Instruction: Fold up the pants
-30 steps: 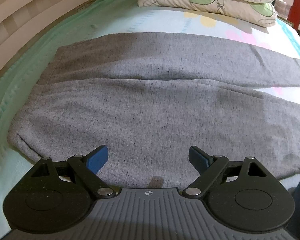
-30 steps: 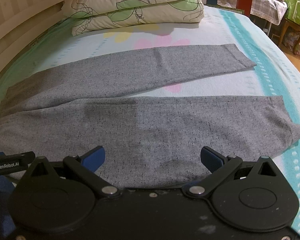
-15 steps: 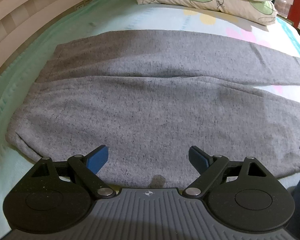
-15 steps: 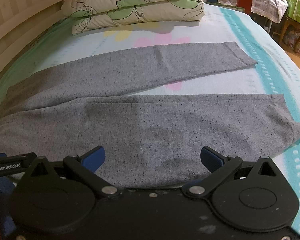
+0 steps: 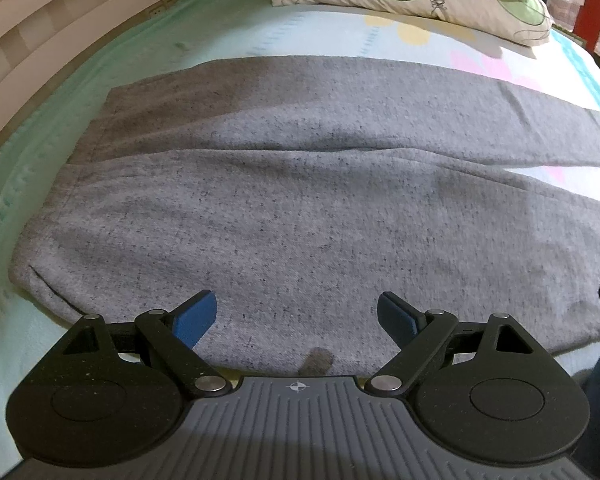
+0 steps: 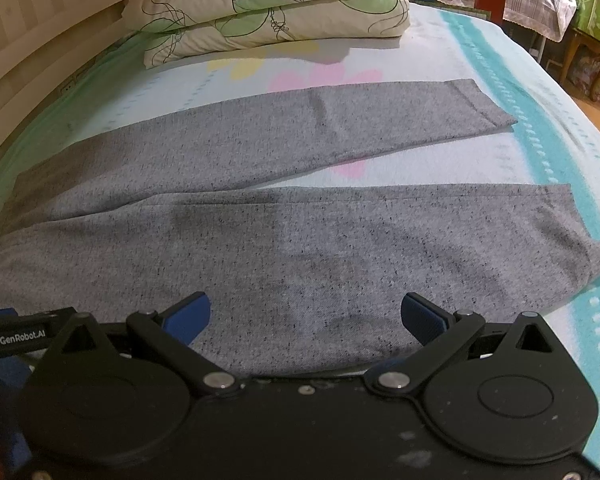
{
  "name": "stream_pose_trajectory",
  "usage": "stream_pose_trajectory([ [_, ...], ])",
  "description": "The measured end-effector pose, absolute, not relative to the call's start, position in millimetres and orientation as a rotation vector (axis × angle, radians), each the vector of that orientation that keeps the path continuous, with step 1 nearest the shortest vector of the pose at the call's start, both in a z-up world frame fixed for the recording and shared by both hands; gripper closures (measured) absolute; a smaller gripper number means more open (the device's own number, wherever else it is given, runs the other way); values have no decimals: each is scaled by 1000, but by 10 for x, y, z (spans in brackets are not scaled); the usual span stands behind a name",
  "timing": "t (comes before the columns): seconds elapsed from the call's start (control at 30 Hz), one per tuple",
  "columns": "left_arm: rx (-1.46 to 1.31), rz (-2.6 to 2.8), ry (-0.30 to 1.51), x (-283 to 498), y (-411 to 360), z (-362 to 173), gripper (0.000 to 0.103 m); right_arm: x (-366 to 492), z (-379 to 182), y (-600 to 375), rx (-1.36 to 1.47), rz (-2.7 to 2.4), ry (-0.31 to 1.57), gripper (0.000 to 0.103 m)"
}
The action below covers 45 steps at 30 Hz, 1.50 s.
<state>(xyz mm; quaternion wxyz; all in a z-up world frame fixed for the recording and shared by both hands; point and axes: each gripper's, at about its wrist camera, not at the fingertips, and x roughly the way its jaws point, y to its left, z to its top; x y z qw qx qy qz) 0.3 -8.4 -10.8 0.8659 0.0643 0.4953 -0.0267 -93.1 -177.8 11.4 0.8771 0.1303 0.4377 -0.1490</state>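
Observation:
Grey speckled pants (image 5: 300, 208) lie flat on the bed, waist to the left, both legs spread apart toward the right. In the right wrist view the pants (image 6: 300, 240) show the far leg's cuff (image 6: 480, 108) and the near leg's cuff (image 6: 572, 240). My left gripper (image 5: 296, 318) is open and empty, just above the near edge of the hip part. My right gripper (image 6: 306, 316) is open and empty over the near edge of the near leg.
Two leaf-print pillows (image 6: 268, 12) are stacked at the head of the bed. The bed sheet (image 6: 540, 152) is light with teal stripes. A wooden bed rail (image 5: 40, 52) runs along the far left. Furniture (image 6: 580, 20) stands past the bed at the right.
Both grippers have crept slightly forward and lower toward the pants. The pants have not moved and both grippers stay open.

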Motion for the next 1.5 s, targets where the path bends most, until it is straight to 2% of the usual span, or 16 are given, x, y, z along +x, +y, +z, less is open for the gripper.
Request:
stream_pose_trajectory([
  [0.33, 137, -64, 1041, -5, -94, -106, 17, -930, 112, -1797, 283, -309, 915, 0],
  [0.37, 136, -67, 1041, -6, -97, -106, 19, -932, 112, -1796, 283, -309, 914, 0],
  [0.43, 137, -69, 1044, -9, -102, -110, 30, -930, 112, -1799, 284, -308, 913, 0],
  [0.47, 138, -69, 1049, -6, -106, -114, 31, -927, 112, -1806, 284, -308, 913, 0],
  [1.23, 127, -64, 1008, -28, -109, -36, 36, -935, 112, -1832, 281, -273, 909, 0],
  [1.5, 104, -72, 1059, 100, -107, -27, 36, -871, 118, -1942, 319, -252, 941, 0],
])
